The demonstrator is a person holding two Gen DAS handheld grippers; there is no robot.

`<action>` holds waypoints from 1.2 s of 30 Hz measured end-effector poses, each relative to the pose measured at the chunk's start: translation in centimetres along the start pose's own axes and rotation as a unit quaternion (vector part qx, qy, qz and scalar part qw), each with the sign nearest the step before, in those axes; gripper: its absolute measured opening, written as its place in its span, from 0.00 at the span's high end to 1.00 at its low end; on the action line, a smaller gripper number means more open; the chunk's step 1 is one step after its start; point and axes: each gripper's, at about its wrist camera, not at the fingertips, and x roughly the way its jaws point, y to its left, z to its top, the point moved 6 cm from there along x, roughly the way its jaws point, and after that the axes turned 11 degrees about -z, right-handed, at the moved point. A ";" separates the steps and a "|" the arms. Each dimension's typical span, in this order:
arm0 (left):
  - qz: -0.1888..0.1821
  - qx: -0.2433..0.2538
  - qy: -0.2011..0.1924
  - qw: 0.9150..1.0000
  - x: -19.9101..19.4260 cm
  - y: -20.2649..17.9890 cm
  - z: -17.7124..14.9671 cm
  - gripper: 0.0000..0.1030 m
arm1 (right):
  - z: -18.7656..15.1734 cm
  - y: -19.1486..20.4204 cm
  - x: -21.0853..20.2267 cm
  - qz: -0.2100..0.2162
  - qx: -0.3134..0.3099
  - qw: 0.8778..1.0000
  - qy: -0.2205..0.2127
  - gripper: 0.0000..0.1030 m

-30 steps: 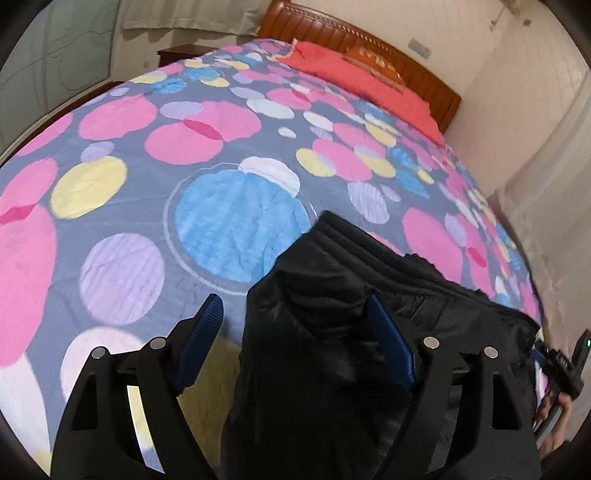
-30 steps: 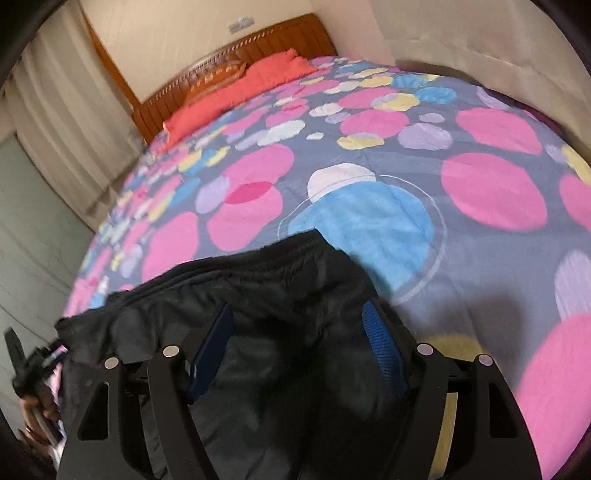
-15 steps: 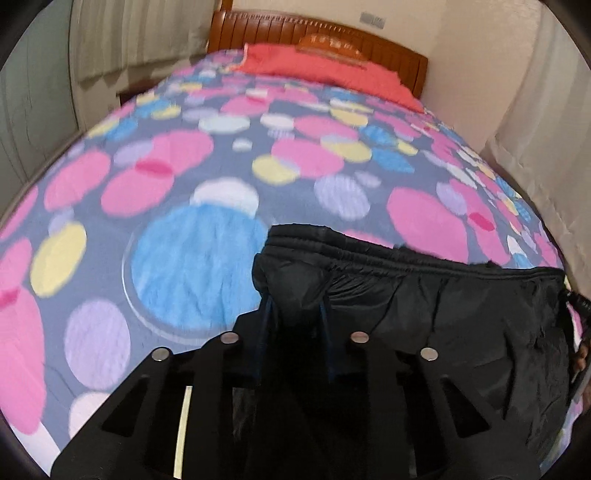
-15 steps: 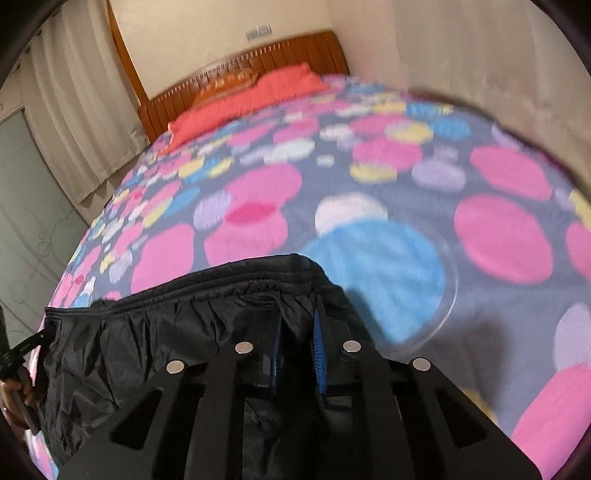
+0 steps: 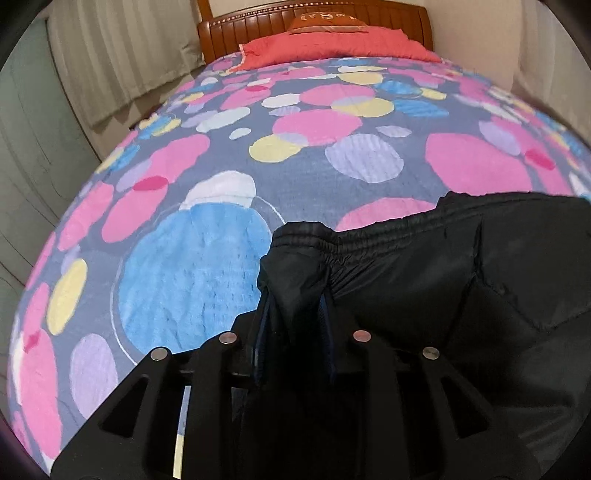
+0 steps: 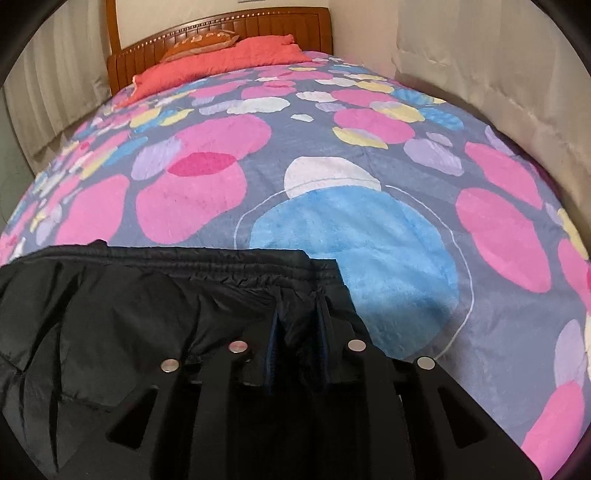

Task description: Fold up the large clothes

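A black padded garment [image 5: 461,295] with an elastic gathered hem lies at the near end of the bed; it also shows in the right wrist view [image 6: 129,314]. My left gripper [image 5: 295,314] is shut on the garment's left hem corner, fabric bunched between the blue-padded fingers. My right gripper [image 6: 298,325] is shut on the right hem corner. The hem stretches fairly straight between the two grippers. The garment's lower part is hidden below both views.
The bed carries a quilt [image 5: 332,158] with pink, blue, yellow and lilac circles, also in the right wrist view [image 6: 369,166]. A red pillow [image 5: 332,44] and a wooden headboard [image 6: 221,29] are at the far end. Curtains and walls flank the bed.
Both grippers went from open around the hem to shut on it. The hem has since been drawn out straighter, and both views now face the headboard.
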 end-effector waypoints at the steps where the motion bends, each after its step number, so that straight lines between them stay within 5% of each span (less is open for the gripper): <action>1: -0.001 0.000 0.000 1.000 -0.2 0.1 0.1 0.75 | 0.0 -0.1 -0.1 0.002 0.001 1.000 0.001 0.79; 5: -0.010 -0.039 -0.006 0.999 -2.3 1.7 -0.1 0.55 | 0.2 -0.9 -1.6 0.003 0.017 1.000 0.000 0.62; 10: 0.018 -0.093 -0.066 0.993 -8.0 3.3 0.3 0.53 | 0.5 0.1 -7.4 0.029 0.052 0.997 -0.058 0.61; 18: -0.121 -0.093 -0.044 0.987 -7.3 -7.0 0.8 0.51 | -0.6 12.5 -11.1 0.119 -0.040 0.989 -0.072 0.62; 27: -0.072 -0.055 -0.047 0.995 -2.0 -10.0 -1.2 0.44 | -3.3 16.5 -6.3 0.074 -0.074 0.993 -0.051 0.60; 36: -0.072 -0.065 -0.071 0.993 -5.9 -9.3 -1.8 0.41 | -3.1 13.0 -9.2 0.080 -0.053 0.994 -0.054 0.59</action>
